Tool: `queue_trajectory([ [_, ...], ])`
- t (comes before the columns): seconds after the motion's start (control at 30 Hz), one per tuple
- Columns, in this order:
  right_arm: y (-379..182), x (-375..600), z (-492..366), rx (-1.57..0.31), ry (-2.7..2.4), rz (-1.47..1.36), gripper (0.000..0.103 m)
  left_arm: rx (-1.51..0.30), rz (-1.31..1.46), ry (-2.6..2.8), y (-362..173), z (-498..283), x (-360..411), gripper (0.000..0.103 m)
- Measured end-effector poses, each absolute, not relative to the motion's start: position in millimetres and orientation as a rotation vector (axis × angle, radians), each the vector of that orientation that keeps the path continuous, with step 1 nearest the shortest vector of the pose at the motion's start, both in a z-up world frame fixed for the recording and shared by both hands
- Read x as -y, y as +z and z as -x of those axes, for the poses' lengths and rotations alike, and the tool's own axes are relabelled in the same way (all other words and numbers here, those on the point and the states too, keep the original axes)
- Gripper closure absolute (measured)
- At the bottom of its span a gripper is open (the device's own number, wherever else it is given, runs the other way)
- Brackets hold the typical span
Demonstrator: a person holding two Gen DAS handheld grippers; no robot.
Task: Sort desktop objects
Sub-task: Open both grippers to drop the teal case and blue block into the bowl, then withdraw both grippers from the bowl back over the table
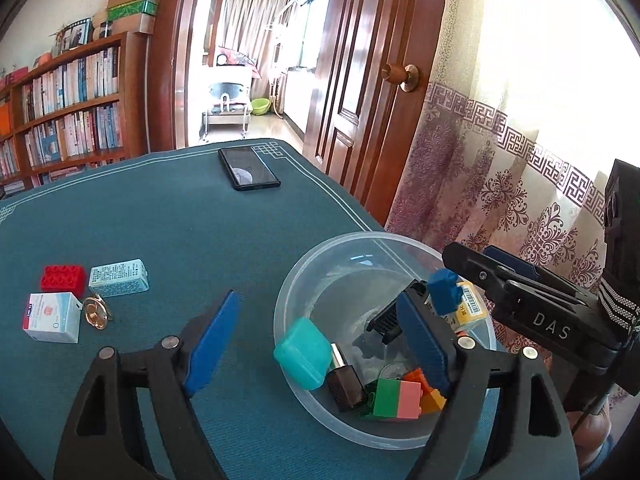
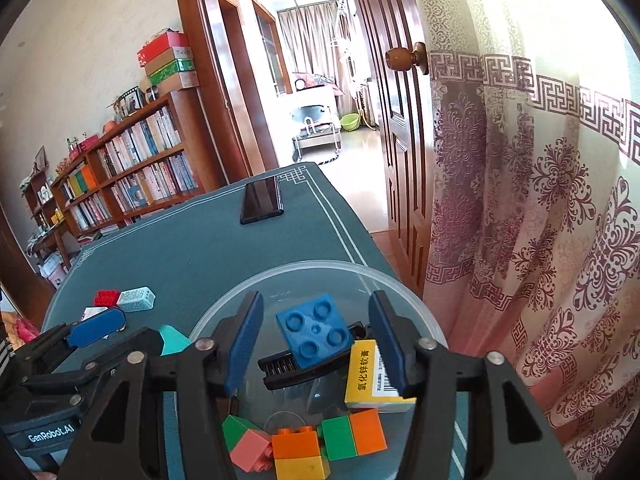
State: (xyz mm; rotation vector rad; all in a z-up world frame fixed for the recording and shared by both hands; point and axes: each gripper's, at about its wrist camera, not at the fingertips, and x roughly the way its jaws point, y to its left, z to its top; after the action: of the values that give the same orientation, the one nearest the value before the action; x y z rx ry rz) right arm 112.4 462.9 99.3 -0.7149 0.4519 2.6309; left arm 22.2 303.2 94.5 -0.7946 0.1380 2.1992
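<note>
A clear plastic bowl (image 1: 344, 240) (image 2: 320, 266) stands at the table's right edge. It holds coloured bricks (image 2: 298, 446), a yellow box (image 2: 362, 376), a black comb-like clip (image 2: 280, 364) and a dark little bottle (image 1: 344, 386). My left gripper (image 1: 319, 296) is open over the bowl's left rim. A teal case (image 1: 303, 354) sits tilted on that rim between its fingers, untouched. My right gripper (image 2: 316, 296) is open above the bowl. A blue brick (image 2: 314, 330) (image 1: 444, 290) lies free between its pads, over the clip.
Left on the teal cloth lie a red brick (image 1: 64, 280), a pale green box (image 1: 119, 278), a white box (image 1: 52, 318) and a gold ring stand (image 1: 96, 312). A black phone (image 1: 249, 168) lies at the far edge. A curtain and a wooden door flank the table's right side.
</note>
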Motion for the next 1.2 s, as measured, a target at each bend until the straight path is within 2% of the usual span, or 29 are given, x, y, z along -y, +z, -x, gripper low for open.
queue_trajectory([
  [0.03, 100.6, -463.0, -114.8, -0.45, 2.626, 0.694, 0.017, -0.145, 0.785, 2.206, 94.4, -23.2, -302.4, 0.019],
  [0.67, 94.2, -465.2, -111.8, -0.521, 2.604, 0.705, 0.014, -0.062, 0.801, 2.397, 83.1, 0.4, -259.3, 0.019],
  [0.83, 97.9, -460.0, -117.3, -0.492, 2.607, 0.653, 0.001, -0.083, 0.802, 2.454, 81.2, 3.3, -255.2, 0.019],
  [1.2, 100.8, -443.0, -113.1, -0.439, 2.64, 0.656, 0.001, -0.103, 0.808, 2.497, 79.6, 6.4, -248.1, 0.019],
])
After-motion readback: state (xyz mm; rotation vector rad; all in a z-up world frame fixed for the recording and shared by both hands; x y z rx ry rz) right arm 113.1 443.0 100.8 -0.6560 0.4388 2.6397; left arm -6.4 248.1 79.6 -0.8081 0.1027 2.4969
